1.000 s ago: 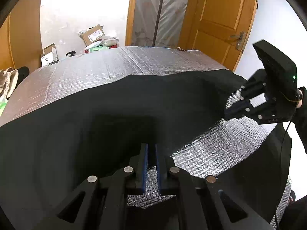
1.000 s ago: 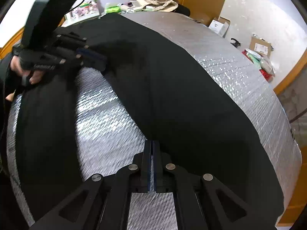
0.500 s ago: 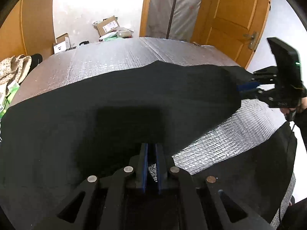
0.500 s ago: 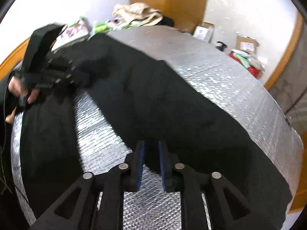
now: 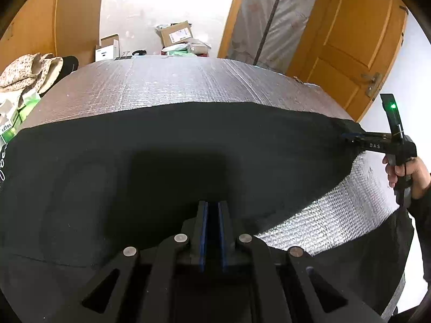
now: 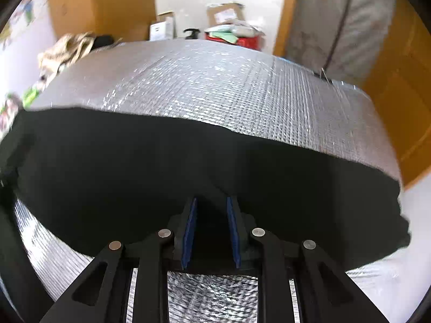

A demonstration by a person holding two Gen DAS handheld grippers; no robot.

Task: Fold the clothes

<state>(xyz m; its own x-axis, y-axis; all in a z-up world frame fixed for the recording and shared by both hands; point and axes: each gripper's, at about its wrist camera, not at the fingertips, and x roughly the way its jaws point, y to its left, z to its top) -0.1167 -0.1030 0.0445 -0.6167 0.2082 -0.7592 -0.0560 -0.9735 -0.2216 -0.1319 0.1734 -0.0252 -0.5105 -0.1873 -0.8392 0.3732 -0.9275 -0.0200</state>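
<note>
Left wrist view: left gripper (image 5: pixel 212 215) jaws are pinching the black garment (image 5: pixel 188 161); right gripper (image 6: pixel 211 215) jaws are standing spread around its edge.

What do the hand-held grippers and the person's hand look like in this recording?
Both hand-held grippers, left and right, are matte black linkages with round silver pivot pins and blue pads. Seen from the left wrist, the right one carries white "DAS" lettering, an upright black module with a green light and a thin dark cable; the bare hand meets a dark sleeve.

right hand-held gripper (image 6: pixel 211 210): fingers apart, black cloth (image 6: pixel 161 175) between them | cloth: flat across silver tabletop (image 6: pixel 215 80) | boxes (image 6: pixel 225 13): beyond tabletop's far edge
</note>
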